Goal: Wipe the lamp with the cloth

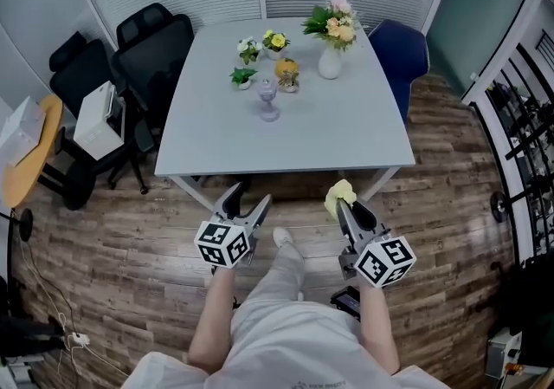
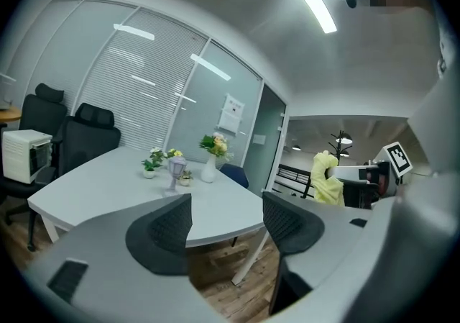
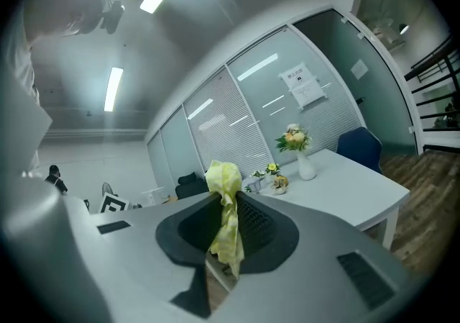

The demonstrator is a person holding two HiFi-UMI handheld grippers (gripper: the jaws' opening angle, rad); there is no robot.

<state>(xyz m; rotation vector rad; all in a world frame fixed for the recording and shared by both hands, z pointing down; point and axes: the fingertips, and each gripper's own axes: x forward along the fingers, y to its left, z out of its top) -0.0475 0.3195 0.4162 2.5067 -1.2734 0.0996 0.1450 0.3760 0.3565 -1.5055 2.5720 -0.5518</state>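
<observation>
So far, the lamp [image 1: 268, 101] is untouched. It stands upright toward the far half of the grey table [image 1: 346, 136], beside small potted flowers [image 1: 262, 48] and near a white vase [image 1: 330, 60], well apart from both your tongs.

What you do have is the cloth [image 1: 339, 197]. It is yellow and pinched in your right gripper [image 1: 344, 208], whose jaws are clamped on it, with a bunch standing above the pads and a tail hanging below. Your left gripper [image 1: 248, 199] has its jaws wide apart with nothing between them.

Both tongs sit on your side of the table's near edge, over the wooden floor [image 1: 130, 240]. I judge the task to be at its start: the cloth is in hand, but the reach to the lamp and all of the wiping are still left. Your empty left tongs look free to steady the lamp if it needs it.

As for writing, you will find little to read. A paper notice [image 2: 231, 114] hangs on the glass wall behind the table, but its print is too small to make out. The cubes [image 1: 223, 243] on your tongs carry only black-and-white square markers. No brand or label shows on the lamp, the cloth or the vase.
</observation>
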